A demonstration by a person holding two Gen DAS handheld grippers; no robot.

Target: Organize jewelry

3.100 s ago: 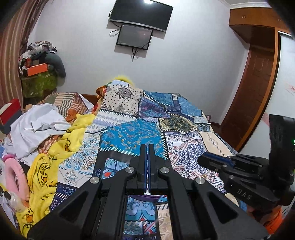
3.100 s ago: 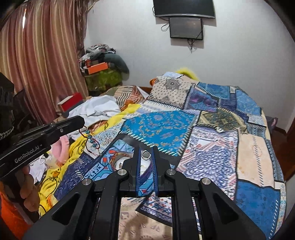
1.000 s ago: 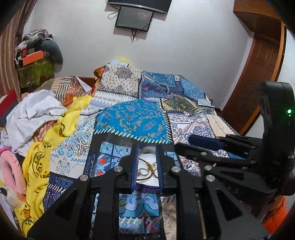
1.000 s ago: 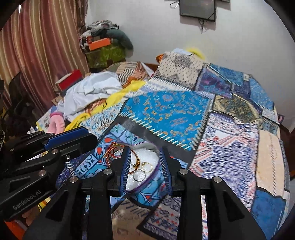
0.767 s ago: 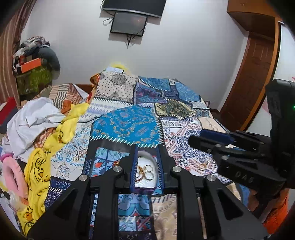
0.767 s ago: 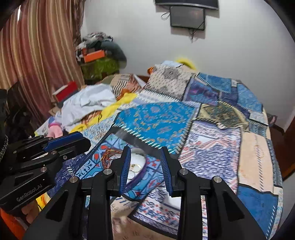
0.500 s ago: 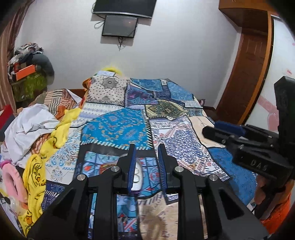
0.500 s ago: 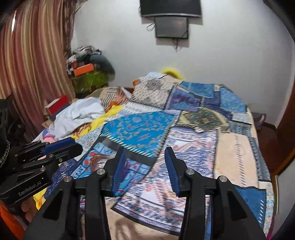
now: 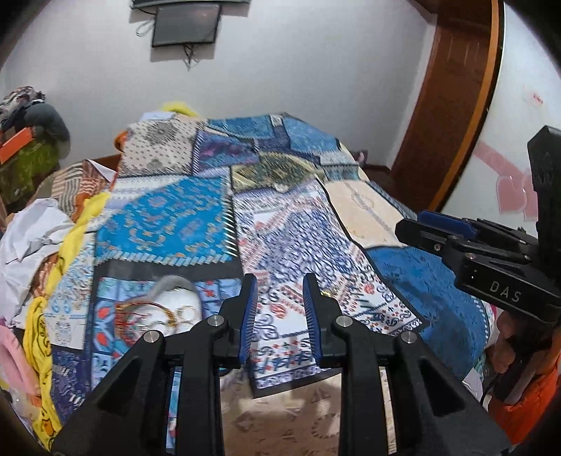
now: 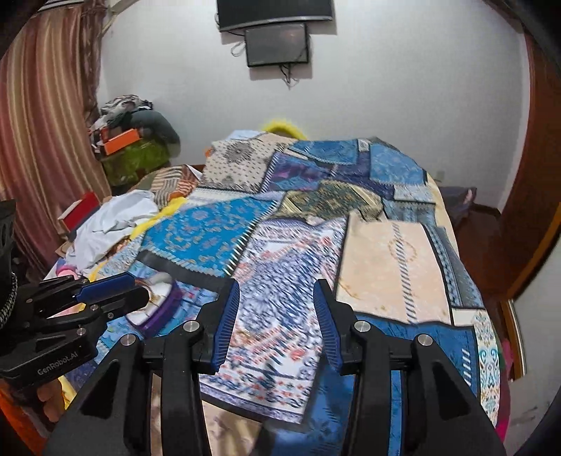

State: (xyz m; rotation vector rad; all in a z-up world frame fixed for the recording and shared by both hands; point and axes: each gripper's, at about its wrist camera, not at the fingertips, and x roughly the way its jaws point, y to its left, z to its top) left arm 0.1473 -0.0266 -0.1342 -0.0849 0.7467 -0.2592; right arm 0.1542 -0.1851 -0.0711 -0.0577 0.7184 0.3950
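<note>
Both tools are empty. Your left gripper [image 9: 279,312] is opening; your right gripper [image 10: 277,321] stands spread. The jewelry [image 9: 154,314] lies in the white tray [image 9: 175,301], left of both. It looks light, thin and slippery; pinch one bangle across its rim.

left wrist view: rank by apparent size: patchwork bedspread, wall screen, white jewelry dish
1. patchwork bedspread, fills most of the frame.
2. white jewelry dish and wall screen: they look similar in size. The dish is blurred, partly hidden and much nearer the camera, so no ranking between them.
</note>
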